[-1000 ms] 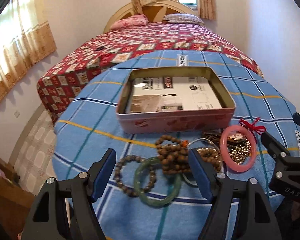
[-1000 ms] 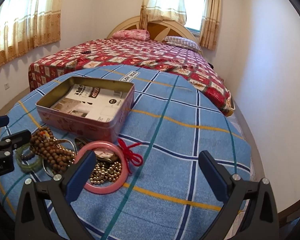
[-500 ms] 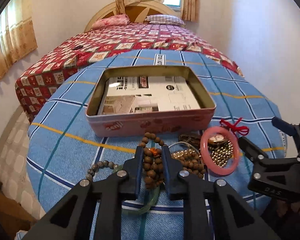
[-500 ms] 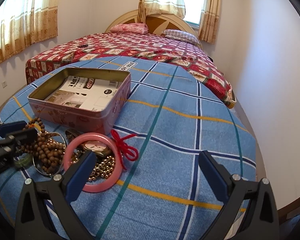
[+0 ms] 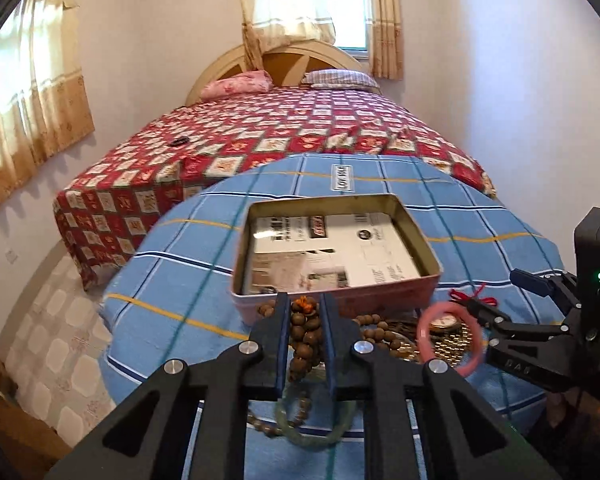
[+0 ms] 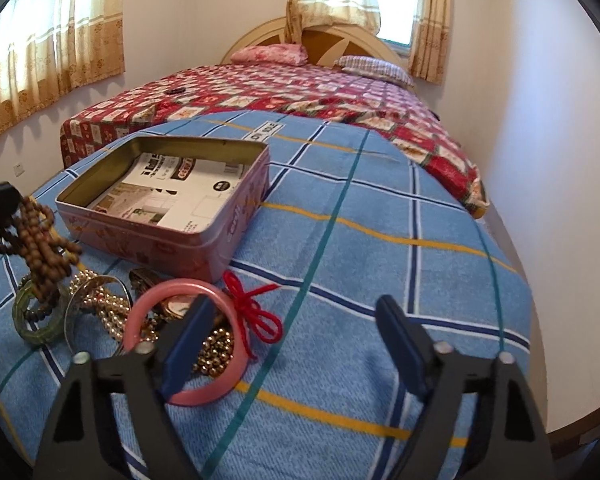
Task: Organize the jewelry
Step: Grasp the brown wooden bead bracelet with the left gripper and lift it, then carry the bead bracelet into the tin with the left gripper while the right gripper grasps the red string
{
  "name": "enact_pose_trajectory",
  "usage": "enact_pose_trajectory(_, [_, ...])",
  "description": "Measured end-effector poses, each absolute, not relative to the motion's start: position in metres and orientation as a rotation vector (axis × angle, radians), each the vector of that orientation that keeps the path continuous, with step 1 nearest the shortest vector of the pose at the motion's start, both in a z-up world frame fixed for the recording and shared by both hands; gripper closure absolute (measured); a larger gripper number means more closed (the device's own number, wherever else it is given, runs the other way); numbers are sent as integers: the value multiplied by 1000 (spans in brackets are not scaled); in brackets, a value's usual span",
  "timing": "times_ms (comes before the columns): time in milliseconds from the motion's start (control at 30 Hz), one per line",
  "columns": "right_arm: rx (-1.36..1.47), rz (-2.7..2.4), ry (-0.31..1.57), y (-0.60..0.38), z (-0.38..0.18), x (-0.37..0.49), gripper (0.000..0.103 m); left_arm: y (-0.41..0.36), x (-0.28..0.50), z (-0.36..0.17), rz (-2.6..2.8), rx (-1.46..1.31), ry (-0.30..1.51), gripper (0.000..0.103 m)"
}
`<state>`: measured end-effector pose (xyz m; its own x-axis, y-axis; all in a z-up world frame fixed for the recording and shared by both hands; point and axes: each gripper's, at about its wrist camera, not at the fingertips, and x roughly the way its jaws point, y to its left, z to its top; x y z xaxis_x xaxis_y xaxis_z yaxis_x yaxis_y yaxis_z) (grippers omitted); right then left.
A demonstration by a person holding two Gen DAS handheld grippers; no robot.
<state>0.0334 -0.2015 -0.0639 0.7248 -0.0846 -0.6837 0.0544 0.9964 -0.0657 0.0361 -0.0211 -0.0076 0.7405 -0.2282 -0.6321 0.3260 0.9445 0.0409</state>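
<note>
The left gripper (image 5: 305,320) had just closed its blue-padded jaws on the string of brown wooden prayer beads (image 5: 303,334), and the pads were pinching the bunched strand. A second ago those jaws stood wide over the jewelry pile; now the beads hung from them, lifted off the blue checked tablecloth (image 6: 380,208). In the right wrist view the strand dangled just left of the open pink rectangular tin (image 6: 236,216), its lower loops trailing down to the translucent green bangle (image 6: 36,320) on the cloth.

The right gripper (image 6: 296,340) had been closing too, from full spread to a narrower gap, yet nothing was pressed between its pads. One finger (image 6: 188,340) reached inside the pink plastic bangle (image 6: 192,392), the other stood over bare cloth outside the ring, so the jaws straddled the bangle's near rim. A red knotted cord (image 6: 256,312) lay against the ring, gold-coloured bead chains (image 6: 214,346) inside it.

So the first piece seemed secured and the second nearly so. Both probably belonged in the tin, which held only a printed paper sheet (image 5: 332,252). The trailing loops might snag the green bangle.
</note>
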Motion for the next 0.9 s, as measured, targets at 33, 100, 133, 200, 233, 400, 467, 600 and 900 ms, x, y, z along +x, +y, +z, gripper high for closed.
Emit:
enact_pose_trajectory(33, [-34, -67, 764, -202, -65, 35, 32, -19, 37, -9, -300, 151, 675, 89])
enact_pose_trajectory(100, [-23, -42, 778, -202, -67, 39, 36, -16, 41, -13, -279, 156, 680, 89])
enact_pose_trajectory(133, [-17, -32, 785, -202, -69, 40, 43, -15, 42, -16, -271, 161, 682, 89])
enact_pose_trajectory(200, [-3, 9, 811, -203, -72, 43, 59, -14, 44, -20, -269, 159, 693, 89])
enact_pose_trajectory(233, [9, 28, 817, -203, -74, 43, 71, -14, 45, -22, -269, 159, 697, 89])
enact_pose_trajectory(400, [-5, 59, 811, -200, -73, 39, 96, -14, 45, -24, -262, 161, 695, 89])
enact_pose_trajectory(467, [-3, 61, 795, -201, -68, 37, 97, -12, 45, -23, -259, 157, 691, 89])
enact_pose_trajectory(600, [-19, 54, 749, -201, -55, 32, 98, -10, 45, -18, -257, 150, 676, 89])
enact_pose_trajectory(900, [-51, 47, 741, -201, -44, 36, 98, -6, 45, -9, -258, 146, 663, 89])
